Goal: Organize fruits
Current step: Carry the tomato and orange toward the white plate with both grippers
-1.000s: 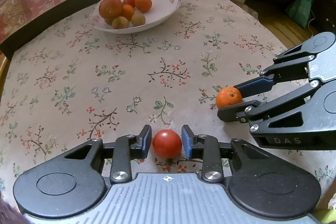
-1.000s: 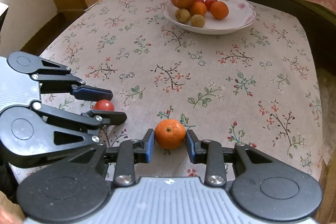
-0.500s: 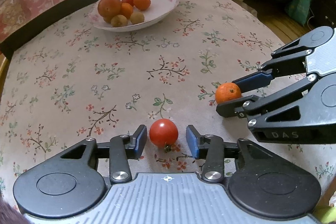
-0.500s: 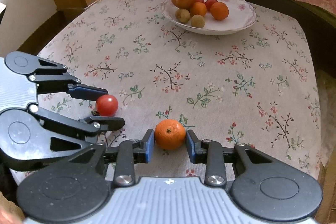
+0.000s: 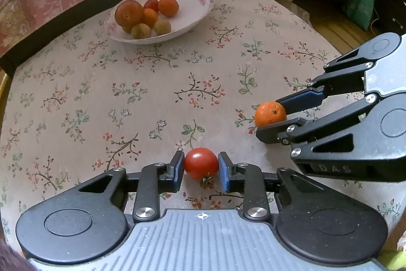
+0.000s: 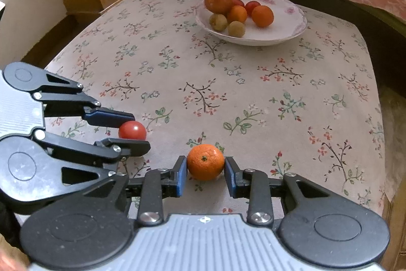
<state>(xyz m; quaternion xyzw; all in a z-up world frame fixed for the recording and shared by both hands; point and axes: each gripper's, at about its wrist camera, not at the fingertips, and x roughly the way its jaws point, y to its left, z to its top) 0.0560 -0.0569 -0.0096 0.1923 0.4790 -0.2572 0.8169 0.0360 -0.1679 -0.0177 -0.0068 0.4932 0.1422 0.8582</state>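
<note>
Broadly, largest to smallest:
Tabletop (image 5: 76, 98): covered with a flowered cloth, bare between the near edge and the dish.
Dish (image 5: 195, 17): at the far side, white with a pink rim, holding a cluster of orange, red and brownish fruit; its right half is free.
Left hand-held gripper (image 5: 201, 170): near edge, left; its blue pads sit against both sides of the tomato, pinching it.
Right hand-held gripper (image 6: 205, 170): near edge, right; pads meet the mandarin's sides, so it too is pinched.
Mandarin (image 6: 205, 161): at the cloth, whether resting or just lifted I cannot tell; round, no real long axis, its stem dimple turned toward the camera.
Tomato (image 5: 201, 166): low at the cloth, near-round, its dried calyx pointing down and toward the near edge.
Step in hand, as I judge it: secure both grasps, then lift.
Doing it well: squeeze the tomato gently, raise both straight up, carry to the free half of the dish, lower before letting go.
</note>
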